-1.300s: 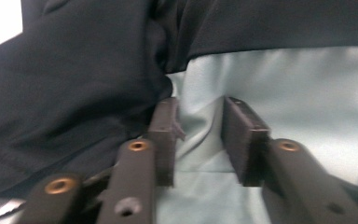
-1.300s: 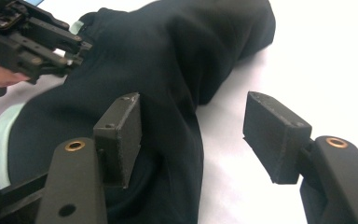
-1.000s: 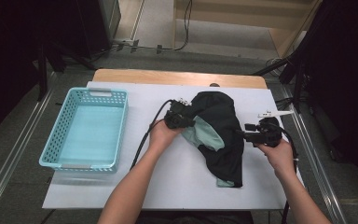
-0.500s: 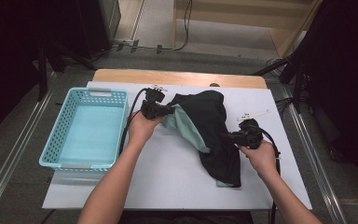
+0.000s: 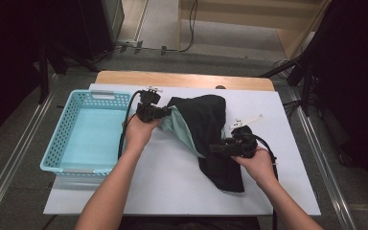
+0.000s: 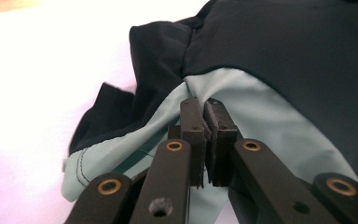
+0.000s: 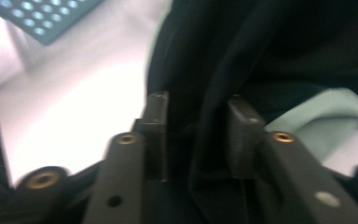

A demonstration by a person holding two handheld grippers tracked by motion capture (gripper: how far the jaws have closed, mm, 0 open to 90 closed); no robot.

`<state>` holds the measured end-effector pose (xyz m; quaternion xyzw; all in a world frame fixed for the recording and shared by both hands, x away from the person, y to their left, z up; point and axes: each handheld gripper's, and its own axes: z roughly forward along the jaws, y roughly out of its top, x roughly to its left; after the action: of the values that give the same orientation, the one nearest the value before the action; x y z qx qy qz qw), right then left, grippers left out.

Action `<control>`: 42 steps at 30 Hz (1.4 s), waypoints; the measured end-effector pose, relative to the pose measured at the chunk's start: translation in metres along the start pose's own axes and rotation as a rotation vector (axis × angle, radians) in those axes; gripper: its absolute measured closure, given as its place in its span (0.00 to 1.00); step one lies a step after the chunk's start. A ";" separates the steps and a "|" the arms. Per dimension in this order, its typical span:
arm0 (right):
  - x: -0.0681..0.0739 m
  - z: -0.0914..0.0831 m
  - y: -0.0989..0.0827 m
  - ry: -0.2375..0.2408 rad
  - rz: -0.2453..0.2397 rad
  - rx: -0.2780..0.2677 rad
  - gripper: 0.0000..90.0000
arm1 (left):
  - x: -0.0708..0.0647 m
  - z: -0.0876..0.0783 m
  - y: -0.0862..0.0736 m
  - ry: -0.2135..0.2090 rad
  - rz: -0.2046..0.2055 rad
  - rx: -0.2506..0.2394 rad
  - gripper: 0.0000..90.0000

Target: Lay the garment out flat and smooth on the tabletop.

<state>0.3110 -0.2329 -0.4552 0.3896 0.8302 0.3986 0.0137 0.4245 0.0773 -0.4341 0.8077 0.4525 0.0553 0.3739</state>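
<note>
A black garment (image 5: 211, 129) with a pale green lining lies spread on the white sheet covering the bench (image 5: 172, 177), just to the right of a light blue basket (image 5: 84, 134). Its upper part is bunched and lifted off the sheet; its lower end trails toward the person and lies flat.

The left tongs (image 5: 165, 112) sit at the garment's upper left edge, between the basket and the black cloth. In the left gripper view the left tongs (image 6: 204, 114) are pressed together on a fold of the green lining (image 6: 261, 107), which is pulled taut up into the pads, with black cloth draped behind and to the left of it.

The right tongs (image 5: 215, 147) are at the garment's right side, lower down than the left tongs, pointing left into the cloth. In the right gripper view the right tongs (image 7: 198, 126) stand partly apart, their jaws having just been opening, and a black fold runs up between them; the fold lies against the right pad, while a dark gap shows beside the left pad, so the cloth is not pinched. A bit of green lining shows to the right of that fold, and the basket's corner (image 7: 51, 18) shows beyond the garment at upper left.
</note>
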 end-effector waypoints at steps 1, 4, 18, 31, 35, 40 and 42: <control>-0.002 -0.004 -0.001 -0.018 -0.015 -0.003 0.59 | 0.001 0.000 -0.001 0.001 -0.003 0.003 0.98; -0.012 -0.019 -0.004 -0.047 -0.007 -0.032 0.55 | 0.005 0.003 -0.004 0.006 -0.012 0.013 0.98; -0.064 -0.012 -0.004 -0.205 0.135 -0.088 0.52 | 0.004 0.006 -0.009 0.004 -0.026 0.000 0.98; -0.083 0.040 0.007 -0.248 0.141 -0.035 0.42 | 0.005 0.011 -0.014 0.013 -0.038 0.013 0.97; -0.084 0.048 0.005 -0.247 0.126 0.001 0.47 | 0.005 0.013 -0.014 0.010 -0.041 0.012 0.97; -0.080 0.054 0.004 -0.269 0.099 0.009 0.69 | 0.005 0.014 -0.014 0.007 -0.043 0.010 0.97; -0.077 0.055 0.005 -0.314 0.066 0.030 0.81 | 0.005 0.014 -0.014 0.001 -0.046 0.006 0.97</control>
<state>0.3862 -0.2458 -0.5113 0.4744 0.8104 0.3205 0.1244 0.4234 0.0779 -0.4542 0.7982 0.4713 0.0456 0.3724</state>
